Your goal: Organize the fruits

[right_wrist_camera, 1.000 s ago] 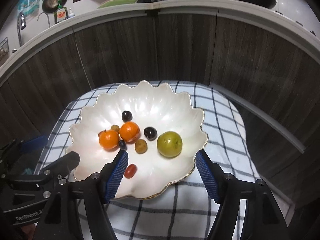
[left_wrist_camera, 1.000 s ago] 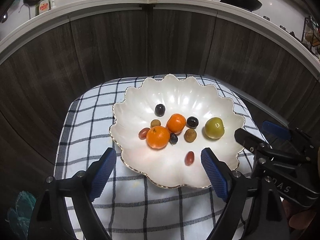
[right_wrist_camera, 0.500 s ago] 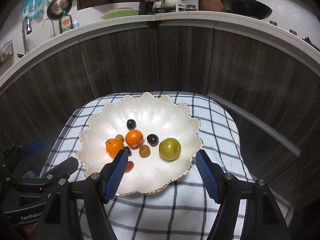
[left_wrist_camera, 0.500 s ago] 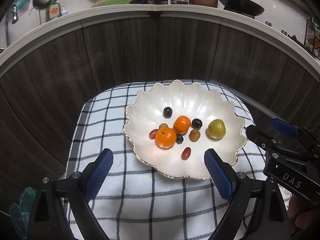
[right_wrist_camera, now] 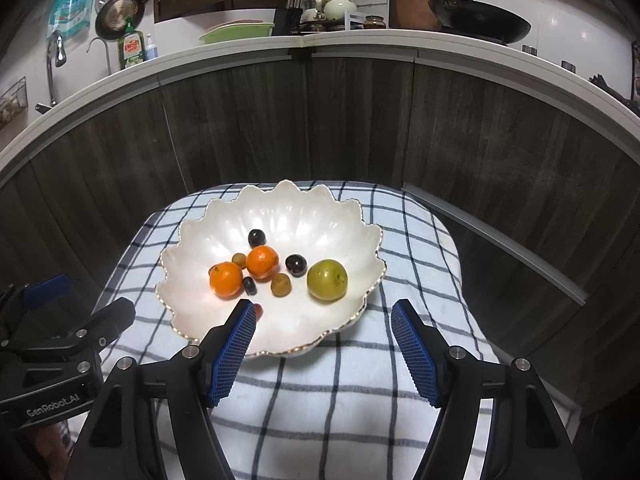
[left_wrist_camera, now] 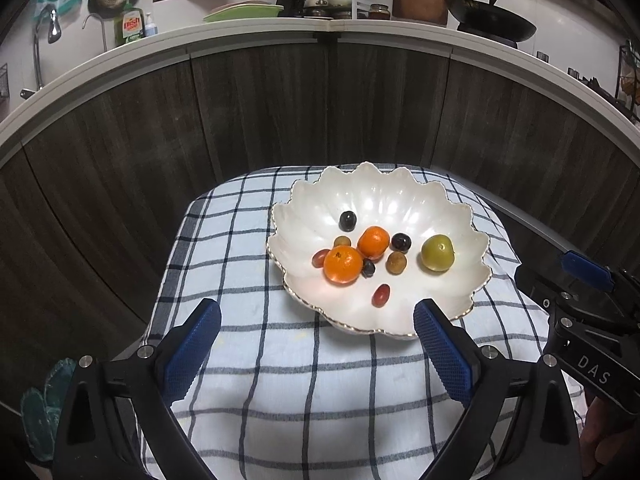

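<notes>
Left tongs: jaws opening, nearly at full spread, nothing between the pads; they hang over bare cloth, short of the bowl.
Right tongs: spread about halfway, empty; the bowl's near rim shows in the gap.
Fruit location: all in the white scalloped bowl, on the checked cloth, ahead of and below both tongs.
Layout: two oranges, and, touching mid-bowl; green fruit apart on the right; red grape alone nearest the near rim; small dark and brown fruits packed around the oranges.
Key relation: bowl lies ahead and right of the left tongs' centreline, ahead and slightly left of the right tongs' centreline.
Nearer hand: judging by the views, right for the green fruit, which lines up almost with its gap; left for the front orange and the reddish grape beside it.
Long axis: red grape is oblong, pointing roughly toward the left tongs, so a pinch across its short side looks natural.
Hidden: in the right view the red grape is mostly behind the left pad.
Hard to tell: small fruit types; whether the dark grape touches the front orange.
Cut off: each tong's body appears only at the other view's edge.
</notes>
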Demonstrator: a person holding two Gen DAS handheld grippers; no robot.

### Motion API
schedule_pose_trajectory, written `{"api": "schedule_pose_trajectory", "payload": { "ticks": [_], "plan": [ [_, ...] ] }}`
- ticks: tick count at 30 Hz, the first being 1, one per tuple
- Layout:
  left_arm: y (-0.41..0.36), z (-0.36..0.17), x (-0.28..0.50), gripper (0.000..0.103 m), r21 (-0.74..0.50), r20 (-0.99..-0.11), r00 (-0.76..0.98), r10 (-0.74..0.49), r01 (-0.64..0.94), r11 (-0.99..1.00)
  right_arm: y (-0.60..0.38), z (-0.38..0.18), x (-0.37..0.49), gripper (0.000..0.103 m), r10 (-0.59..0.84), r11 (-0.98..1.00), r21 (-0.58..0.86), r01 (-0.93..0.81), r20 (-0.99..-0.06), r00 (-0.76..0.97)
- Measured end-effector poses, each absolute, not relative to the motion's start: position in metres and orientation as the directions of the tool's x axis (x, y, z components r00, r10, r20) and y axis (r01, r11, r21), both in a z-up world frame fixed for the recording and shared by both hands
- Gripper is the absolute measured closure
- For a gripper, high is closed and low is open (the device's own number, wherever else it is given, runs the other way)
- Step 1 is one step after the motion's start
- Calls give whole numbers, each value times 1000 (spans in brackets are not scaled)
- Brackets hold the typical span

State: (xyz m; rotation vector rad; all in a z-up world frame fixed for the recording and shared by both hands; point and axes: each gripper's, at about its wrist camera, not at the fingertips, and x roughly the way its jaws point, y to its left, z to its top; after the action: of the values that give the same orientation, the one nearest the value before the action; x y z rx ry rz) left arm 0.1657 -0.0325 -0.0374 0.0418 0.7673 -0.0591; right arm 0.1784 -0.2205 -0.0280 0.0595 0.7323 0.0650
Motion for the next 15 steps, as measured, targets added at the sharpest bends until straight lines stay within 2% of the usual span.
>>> {"api": "schedule_pose_trajectory", "payload": {
  "ticks": [6, 15],
  "plan": [
    [-30, -34, 148, 4, 49, -678, 735, 10, 32, 998, -224, -29, 165, 32, 53, 998, 69, -9, -671, 740],
    [-26, -31, 122, 4, 50, -662, 749, 13, 26, 998, -230, -33, 142, 32, 45, 997, 78, 10, -671, 740]
  ]
}}
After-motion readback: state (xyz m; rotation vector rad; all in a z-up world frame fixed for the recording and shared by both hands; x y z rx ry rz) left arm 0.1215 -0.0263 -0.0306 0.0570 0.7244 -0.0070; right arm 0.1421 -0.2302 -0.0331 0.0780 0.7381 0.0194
